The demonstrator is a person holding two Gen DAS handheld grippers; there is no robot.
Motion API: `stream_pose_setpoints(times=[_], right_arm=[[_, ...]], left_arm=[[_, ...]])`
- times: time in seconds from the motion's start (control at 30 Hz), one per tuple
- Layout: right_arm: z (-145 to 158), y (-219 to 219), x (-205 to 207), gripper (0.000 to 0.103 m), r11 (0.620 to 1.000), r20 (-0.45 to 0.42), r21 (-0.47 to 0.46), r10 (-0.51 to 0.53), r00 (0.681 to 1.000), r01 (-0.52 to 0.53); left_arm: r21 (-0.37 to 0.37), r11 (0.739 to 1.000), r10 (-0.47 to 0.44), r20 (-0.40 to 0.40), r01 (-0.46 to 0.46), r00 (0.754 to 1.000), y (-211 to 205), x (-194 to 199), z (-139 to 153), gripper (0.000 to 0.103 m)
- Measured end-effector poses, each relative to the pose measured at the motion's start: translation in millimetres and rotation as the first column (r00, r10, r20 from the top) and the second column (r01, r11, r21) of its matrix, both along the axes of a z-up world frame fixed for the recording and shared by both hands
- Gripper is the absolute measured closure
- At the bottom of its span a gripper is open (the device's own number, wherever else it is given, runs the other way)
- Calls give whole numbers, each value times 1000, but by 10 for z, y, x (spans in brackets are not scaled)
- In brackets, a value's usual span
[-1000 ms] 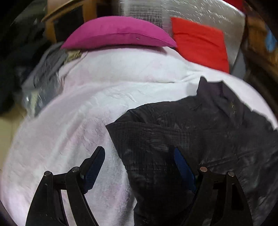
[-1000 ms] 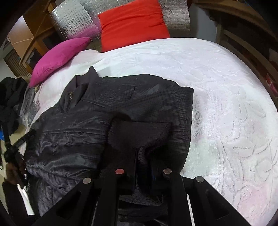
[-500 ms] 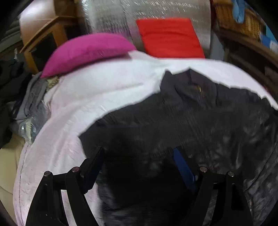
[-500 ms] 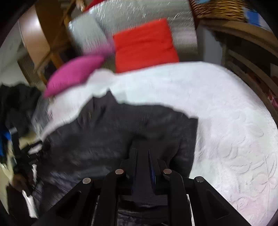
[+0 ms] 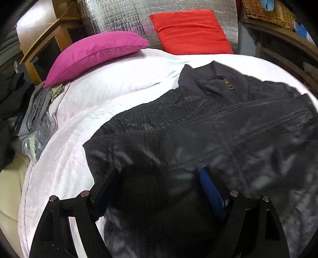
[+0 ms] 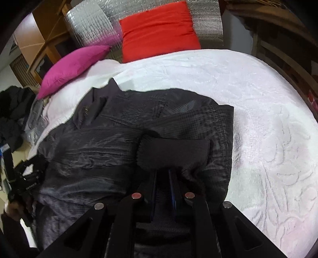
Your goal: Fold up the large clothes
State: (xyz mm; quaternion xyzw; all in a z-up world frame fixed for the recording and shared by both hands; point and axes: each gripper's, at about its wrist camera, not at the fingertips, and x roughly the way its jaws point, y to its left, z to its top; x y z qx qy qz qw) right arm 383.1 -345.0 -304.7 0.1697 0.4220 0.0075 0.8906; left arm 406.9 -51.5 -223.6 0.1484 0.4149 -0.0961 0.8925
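A large dark grey jacket (image 5: 208, 123) lies spread on the white bedspread (image 5: 103, 103), collar toward the pillows. It also shows in the right wrist view (image 6: 123, 127), with both sleeves folded across its body. My left gripper (image 5: 159, 178) is open, with its fingers on either side of the jacket's near hem; dark fabric lies between them. My right gripper (image 6: 163, 176) is shut on the ribbed sleeve cuff (image 6: 173, 152), which lies over the jacket's right side. The left gripper also shows at the left edge of the right wrist view (image 6: 25, 178).
A magenta pillow (image 5: 93, 53) and a red pillow (image 5: 188, 31) lie at the head of the bed against a silver foil panel (image 5: 123, 17). A pile of grey clothes and plastic (image 5: 35, 119) sits at the bed's left edge. A wooden cabinet (image 5: 43, 47) stands behind it.
My left gripper has moved right over the jacket's hem, staying open. My right gripper has stayed shut on the cuff and shifted it slightly over the jacket.
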Motion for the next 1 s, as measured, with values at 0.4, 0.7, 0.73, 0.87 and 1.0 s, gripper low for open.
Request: stream_pose_setpoints(times=[0.4,0.7,0.73,0.87,1.0], right_arm=[[-64,832,-169,88,971,-30,-87,222,975,-224],[71,734,-222,88,964,-25,-38,263,965,-264],[154,691,-189,88,963,13,-11,270,963,-270],[428,624,-87,88,964,138,71,245,960,-256],[296,740,270,88,977,98,38,204,974,-208]], left_arm=[[-60,989,-141,-62,137,988,-318,-379,-135,19],[-123,976,-190,-71,180,979,-197,-355,9,19],[-146,971,-199,-56,189,978,-174,-362,87,19],[-153,973,-171,32,174,985,-92,-324,329,19],[-57,997,-55,53,58,997,51,-176,265,19]])
